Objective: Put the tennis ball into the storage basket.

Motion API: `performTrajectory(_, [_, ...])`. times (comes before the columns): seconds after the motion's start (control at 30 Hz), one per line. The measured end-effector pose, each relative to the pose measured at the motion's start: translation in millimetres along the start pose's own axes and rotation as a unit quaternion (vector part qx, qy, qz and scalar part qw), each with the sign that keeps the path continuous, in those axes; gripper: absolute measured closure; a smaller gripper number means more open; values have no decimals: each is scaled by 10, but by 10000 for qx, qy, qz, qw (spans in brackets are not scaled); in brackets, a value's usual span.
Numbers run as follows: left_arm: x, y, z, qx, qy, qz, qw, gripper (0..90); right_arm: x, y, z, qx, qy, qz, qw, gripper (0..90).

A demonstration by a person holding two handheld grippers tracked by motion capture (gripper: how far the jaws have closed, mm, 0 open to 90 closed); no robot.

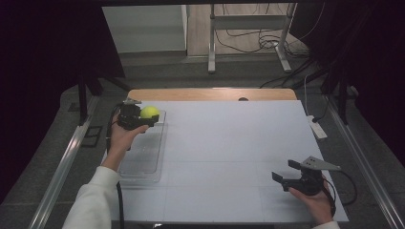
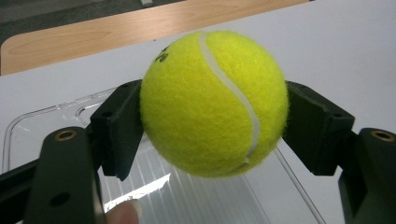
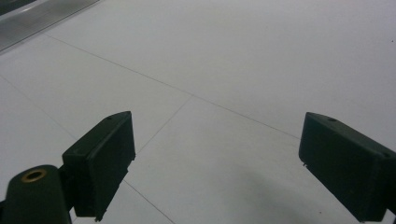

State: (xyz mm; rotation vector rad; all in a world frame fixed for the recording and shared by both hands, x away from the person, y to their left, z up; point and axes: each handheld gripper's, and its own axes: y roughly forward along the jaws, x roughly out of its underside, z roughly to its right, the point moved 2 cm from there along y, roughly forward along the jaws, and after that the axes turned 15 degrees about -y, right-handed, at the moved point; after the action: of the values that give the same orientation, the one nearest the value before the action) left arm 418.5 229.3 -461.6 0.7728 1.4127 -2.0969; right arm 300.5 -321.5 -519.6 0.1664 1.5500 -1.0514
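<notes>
Tennis ball (image 2: 214, 102) sits clamped between the left gripper (image 1: 143, 118) pads, directly above the far end of the clear tray (image 1: 143, 157) at upper left. Right gripper (image 1: 285, 177), lower right, is spread and holds nothing.

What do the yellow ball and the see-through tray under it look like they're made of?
Tennis ball: fuzzy yellow felt, judging by the fibres along its edge, with a smooth white seam, probably rubber. Tray: clear, glossy, likely hard plastic; the white table shows through it, its ribbed floor catches highlights. Left tool pads: matte black, possibly plastic or rubber.
</notes>
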Motion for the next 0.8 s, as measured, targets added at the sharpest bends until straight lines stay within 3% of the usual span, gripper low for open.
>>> performTrajectory(0.47, [3, 113, -192, -331, -256, -142, 9990, 268, 3, 1, 4, 11, 4, -18, 10000, 109])
performTrajectory(0.8, [-12, 62, -235, -373, -295, -92, 9988, 268, 1, 5, 2, 5, 1, -25, 10000, 109])
